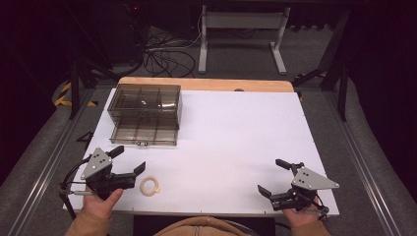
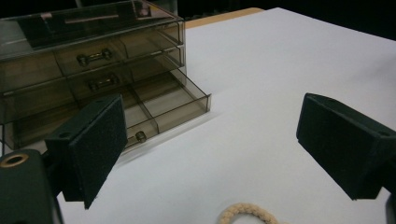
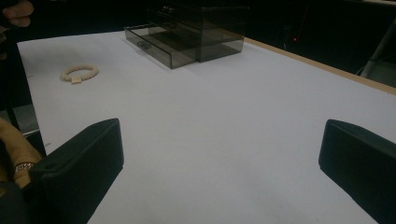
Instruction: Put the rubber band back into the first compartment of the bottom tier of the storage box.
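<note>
My left gripper [image 1: 129,161]: jaws spread, empty, just beside the cream beaded ring bracelet [image 1: 150,185] | my right gripper [image 1: 278,177]: spread, empty, well apart | smoky clear plastic drawer box [image 1: 145,105] at far left, bottom drawer seemingly pulled out, on white table [image 1: 236,137]

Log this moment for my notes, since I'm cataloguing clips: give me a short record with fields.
surface: white table
drawer box: smoky clear drawer box at far left, bottom drawer pulled open
bracelet: cream bead bracelet on the table, near edge, untouched
left gripper: open, jaws wide, right beside the bracelet
right gripper: open, near right corner, holding nothing
likely next move: left gripper picks up the bracelet
</note>
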Demonstrator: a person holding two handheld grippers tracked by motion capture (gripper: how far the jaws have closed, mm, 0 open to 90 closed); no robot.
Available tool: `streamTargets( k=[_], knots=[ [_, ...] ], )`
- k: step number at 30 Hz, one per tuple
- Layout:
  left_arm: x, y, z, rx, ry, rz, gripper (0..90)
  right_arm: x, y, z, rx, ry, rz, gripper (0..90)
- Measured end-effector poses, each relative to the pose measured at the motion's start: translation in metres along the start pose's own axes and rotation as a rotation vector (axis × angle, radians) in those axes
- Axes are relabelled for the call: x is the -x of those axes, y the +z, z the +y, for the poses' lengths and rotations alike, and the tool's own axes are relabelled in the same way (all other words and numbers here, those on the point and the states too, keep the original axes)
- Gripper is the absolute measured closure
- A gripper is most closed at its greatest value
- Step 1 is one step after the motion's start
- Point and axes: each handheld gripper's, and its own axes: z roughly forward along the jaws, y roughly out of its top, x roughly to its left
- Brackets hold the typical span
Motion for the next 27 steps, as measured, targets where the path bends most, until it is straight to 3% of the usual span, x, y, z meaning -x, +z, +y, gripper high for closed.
streamTargets(
  k=[6,16,20,22,27],
  knots=[
    [-0.004,0.005,0.002,-0.022,-0.011,-0.021,10.1,0.000,0.000,0.000,0.000,0.000,0.001,0.3],
    [-0.017,0.013,0.004,-0.041,-0.088,-0.064,10.3,0.001,-0.001,0.000,-0.004,0.001,0.003,0.3],
    [-0.019,0.015,0.005,-0.048,-0.062,-0.038,10.2,0.001,-0.001,-0.001,0.002,0.008,0.003,0.3],
    [-0.018,0.018,0.006,-0.053,-0.029,-0.029,10.2,0.002,-0.001,-0.001,0.001,0.010,0.003,0.3],
    [-0.017,0.021,0.006,-0.068,-0.005,-0.034,10.7,0.001,-0.001,-0.001,0.003,0.008,0.003,0.3]
  ],
)
